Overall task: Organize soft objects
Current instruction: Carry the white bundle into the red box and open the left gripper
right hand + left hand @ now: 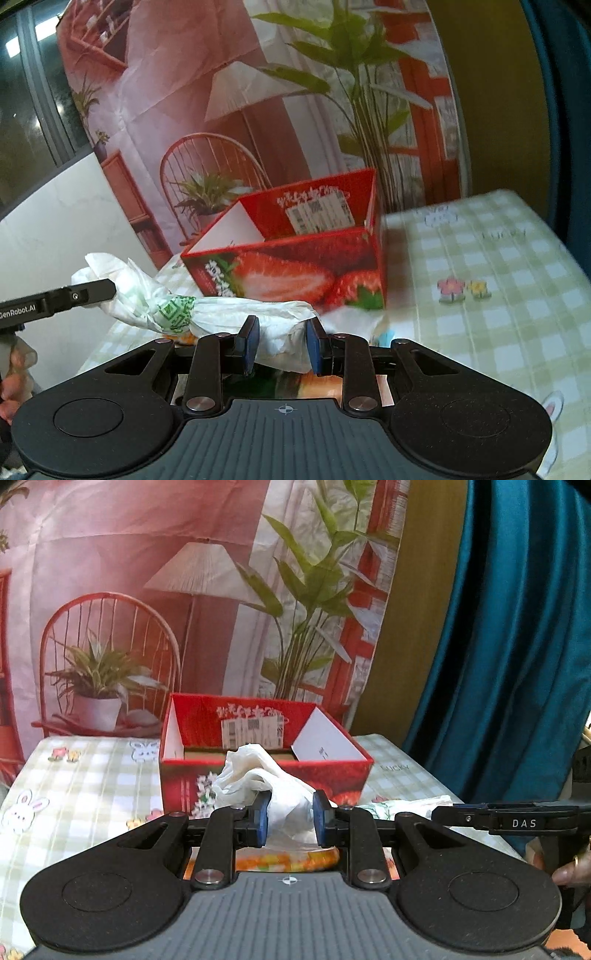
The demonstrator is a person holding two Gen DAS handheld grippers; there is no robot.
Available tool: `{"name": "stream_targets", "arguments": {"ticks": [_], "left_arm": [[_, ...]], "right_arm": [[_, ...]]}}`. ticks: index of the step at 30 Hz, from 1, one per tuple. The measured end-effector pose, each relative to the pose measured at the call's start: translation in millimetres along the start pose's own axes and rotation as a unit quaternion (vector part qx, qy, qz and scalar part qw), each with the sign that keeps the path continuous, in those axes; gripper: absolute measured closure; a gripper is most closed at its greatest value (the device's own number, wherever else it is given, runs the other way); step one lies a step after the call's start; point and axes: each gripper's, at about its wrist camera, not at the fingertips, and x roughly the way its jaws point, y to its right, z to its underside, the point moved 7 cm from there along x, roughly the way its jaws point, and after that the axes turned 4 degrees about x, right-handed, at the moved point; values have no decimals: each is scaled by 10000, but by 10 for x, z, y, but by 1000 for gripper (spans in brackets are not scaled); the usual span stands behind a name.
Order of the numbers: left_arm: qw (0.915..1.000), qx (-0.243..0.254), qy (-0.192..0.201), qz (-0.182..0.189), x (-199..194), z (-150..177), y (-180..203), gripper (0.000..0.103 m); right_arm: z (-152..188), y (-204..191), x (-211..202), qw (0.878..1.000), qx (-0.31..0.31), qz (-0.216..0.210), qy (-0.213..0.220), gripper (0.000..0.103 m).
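**Two tools clamp one white plastic bag**

Two tools share a load: the left tool (288,821) is closed on one end of the crumpled white plastic bag (229,314), and the right tool (281,345) is closed on the other end. The bag hangs stretched between them above the bench (498,295), just in front of the open red strawberry box (295,273). A printed backdrop (184,590) hangs behind.
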Motion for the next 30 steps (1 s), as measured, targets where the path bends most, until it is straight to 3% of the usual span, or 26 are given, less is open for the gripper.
{"name": "stream_targets", "arguments": {"ticks": [7, 17, 22, 30], "left_arm": [[9999, 124, -3, -82, 345, -352, -163, 78], [9986, 108, -395, -334, 1165, -773, -525, 78], [9962, 31, -750, -431, 1548, -727, -637, 78], [9909, -112, -1296, -336, 1919, -480, -758, 77]], "right_arm": [[-403, -29, 251, 9986, -481, 123, 208, 78], [-1039, -34, 1014, 9938, -978, 359, 386, 78], [-1160, 34, 1486, 9912, -1190, 523, 238, 78], [-1063, 212, 1994, 9887, -1246, 762, -336, 78]]}}
